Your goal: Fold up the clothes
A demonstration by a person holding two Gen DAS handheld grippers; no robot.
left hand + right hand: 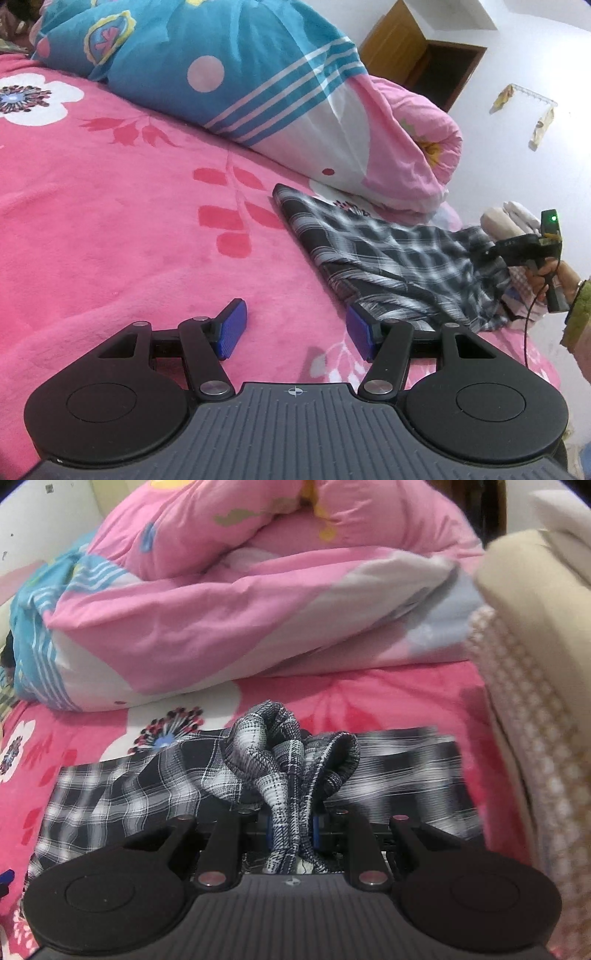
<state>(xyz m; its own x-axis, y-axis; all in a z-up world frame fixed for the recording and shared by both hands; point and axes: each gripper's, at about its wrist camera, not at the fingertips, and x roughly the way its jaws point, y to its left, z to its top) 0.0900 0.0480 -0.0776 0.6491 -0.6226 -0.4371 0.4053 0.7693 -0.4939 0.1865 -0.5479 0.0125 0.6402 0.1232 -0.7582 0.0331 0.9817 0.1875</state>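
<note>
Left hand-held gripper (295, 328) hovering low, jaws standing apart, gripping nothing. Right hand-held gripper (291, 829) angling downward, jaws pinching bunched plaid fabric (284, 760); hand (550, 277) wrapping its handle.

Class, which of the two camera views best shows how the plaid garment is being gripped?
The right wrist view: the right gripper has a bunched fold of the plaid garment pinched between its blue pads. The left wrist view shows the garment spread on the pink blanket, the grip small and distant.
</note>
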